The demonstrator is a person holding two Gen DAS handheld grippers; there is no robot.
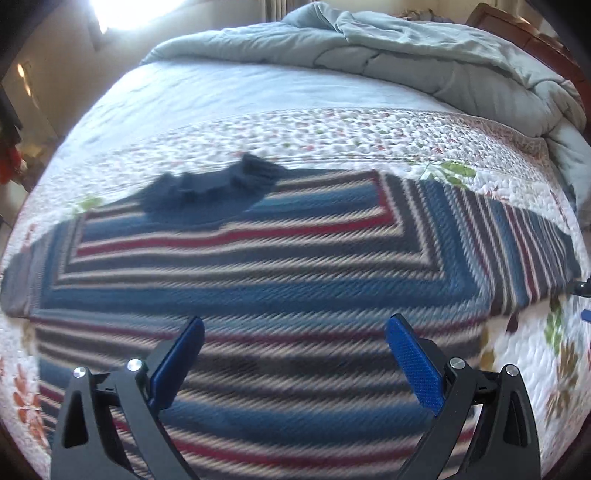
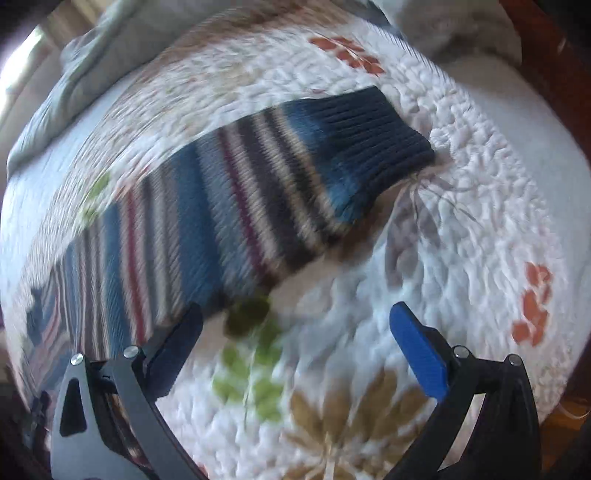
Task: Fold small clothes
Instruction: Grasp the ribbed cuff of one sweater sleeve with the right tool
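A striped knit sweater (image 1: 280,280) in blue, grey, cream and red lies flat on the quilted bedspread, its dark navy collar (image 1: 214,188) at the far side. My left gripper (image 1: 295,332) is open and empty just above the sweater's body. In the right wrist view one sleeve (image 2: 229,206) stretches out with its dark ribbed cuff (image 2: 373,129) at the far end. My right gripper (image 2: 295,321) is open and empty over the quilt, just below the sleeve's near edge.
The white floral quilt (image 2: 424,240) covers the bed. A rumpled pale grey-green duvet (image 1: 424,55) is heaped at the far end. A dark wooden bed frame (image 1: 524,33) runs along the right. A bright window (image 1: 118,14) is at the top left.
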